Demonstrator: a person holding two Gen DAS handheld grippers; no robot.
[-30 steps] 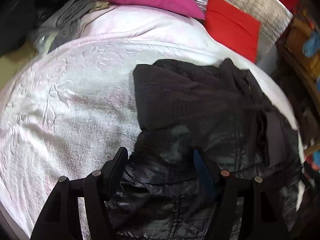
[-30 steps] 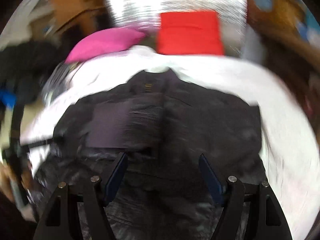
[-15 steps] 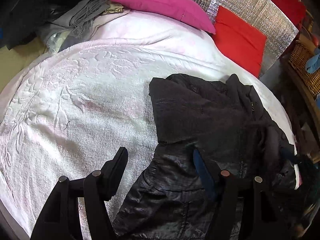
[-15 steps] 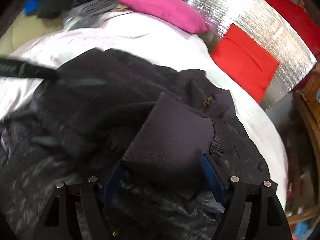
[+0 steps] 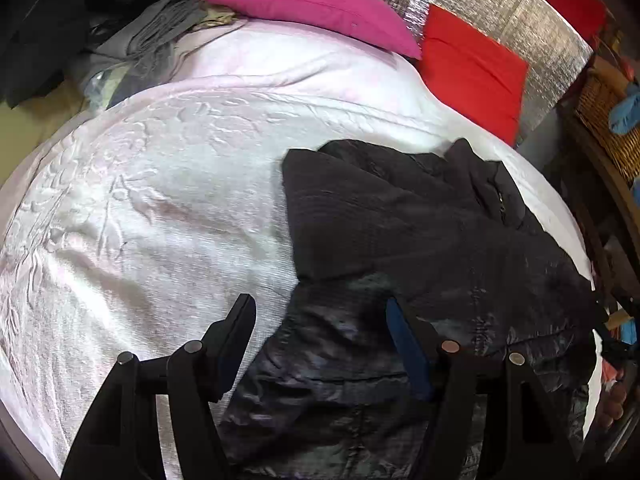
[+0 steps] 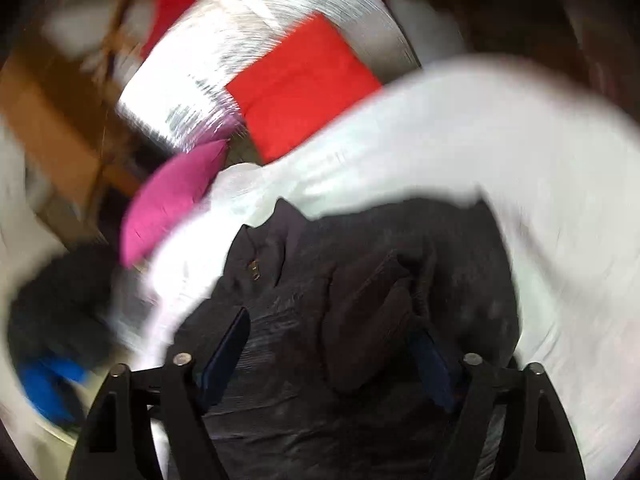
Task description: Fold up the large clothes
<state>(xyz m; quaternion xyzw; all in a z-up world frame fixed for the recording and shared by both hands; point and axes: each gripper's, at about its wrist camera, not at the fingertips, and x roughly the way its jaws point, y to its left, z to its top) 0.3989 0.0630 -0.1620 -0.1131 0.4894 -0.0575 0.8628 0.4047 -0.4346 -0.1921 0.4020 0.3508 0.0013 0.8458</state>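
A large black jacket (image 5: 420,232) lies on the right half of a white bedspread (image 5: 160,200). My left gripper (image 5: 320,312) stands open over the jacket's lower left edge, one finger above the bedspread and the other above shiny black fabric. The right wrist view is blurred and rolled. There the jacket (image 6: 460,280) fills the centre, collar and zip pull (image 6: 255,276) to the upper left. A dark folded sleeve (image 6: 368,320) lies on the jacket between the fingers of my right gripper (image 6: 332,328). Its jaws are opening, and the left pad stands clear of the sleeve.
A pink pillow (image 5: 312,4) and a red cushion (image 5: 472,68) lean at the head of the bed against a silver quilted headboard (image 5: 500,8). Grey clothes (image 5: 152,36) are piled at the far left. A wicker basket (image 5: 604,120) stands right of the bed.
My right gripper swung across the jacket and rolled, bringing the sleeve over the jacket's body, and its jaws have widened. The left gripper has hardly moved.
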